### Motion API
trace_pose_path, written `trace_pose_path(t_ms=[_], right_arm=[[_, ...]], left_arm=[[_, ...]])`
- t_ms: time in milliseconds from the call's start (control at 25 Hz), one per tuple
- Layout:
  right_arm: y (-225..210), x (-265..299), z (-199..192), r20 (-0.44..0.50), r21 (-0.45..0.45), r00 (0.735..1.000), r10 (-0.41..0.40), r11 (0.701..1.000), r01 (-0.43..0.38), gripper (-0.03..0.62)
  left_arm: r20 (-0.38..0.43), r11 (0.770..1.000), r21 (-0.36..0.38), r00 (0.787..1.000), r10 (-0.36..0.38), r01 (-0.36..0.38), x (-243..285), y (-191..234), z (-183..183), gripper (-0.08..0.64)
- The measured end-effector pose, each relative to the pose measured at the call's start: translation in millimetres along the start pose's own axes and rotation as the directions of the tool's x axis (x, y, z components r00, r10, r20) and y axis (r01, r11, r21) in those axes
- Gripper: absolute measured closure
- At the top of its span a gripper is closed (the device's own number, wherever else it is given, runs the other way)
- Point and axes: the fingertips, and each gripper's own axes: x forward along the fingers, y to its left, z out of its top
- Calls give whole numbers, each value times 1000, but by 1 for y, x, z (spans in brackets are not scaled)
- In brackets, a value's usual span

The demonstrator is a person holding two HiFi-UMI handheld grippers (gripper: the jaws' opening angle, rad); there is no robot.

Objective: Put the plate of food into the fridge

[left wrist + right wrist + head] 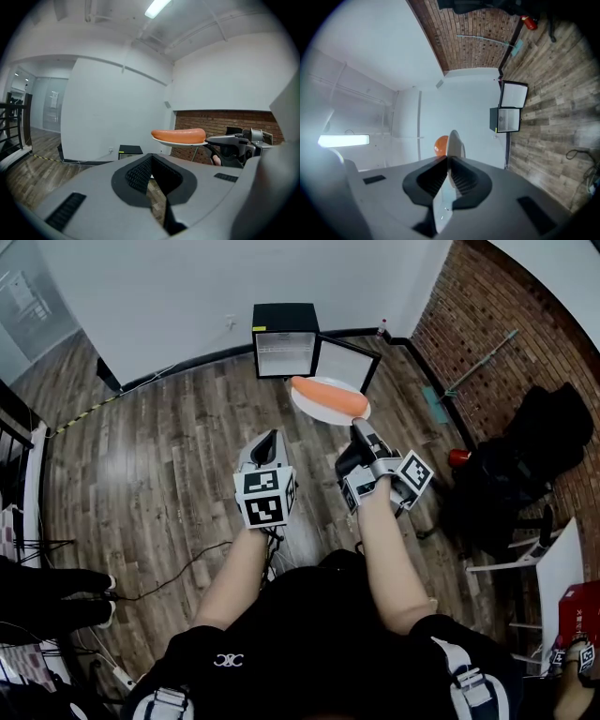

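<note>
The plate [317, 412] was white, and the sausage [328, 396] a glossy orange. My left hand-held gripper [266, 442] was grey with black ribbed pads [139, 176], and its cube was patterned in black-and-white squares. My right hand-held gripper [358, 426] had the same grey and the same square markers. The fridge [284, 317] was black outside and white within. The floor [159, 465] showed grey-brown wood-grain planks, crossed by a yellow-and-black striped strip [84, 415]. The white wall [169, 287] was plain; the brick wall [487, 324] was red-brown.
</note>
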Motion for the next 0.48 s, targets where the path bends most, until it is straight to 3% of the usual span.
trace_pose_path(t_ms=[480], right_arm=[[-11,84,12,-38,13,999,22,1000,-21,557]], left_arm=[[-13,999,-7,999,33,-34,61,49,13,563]])
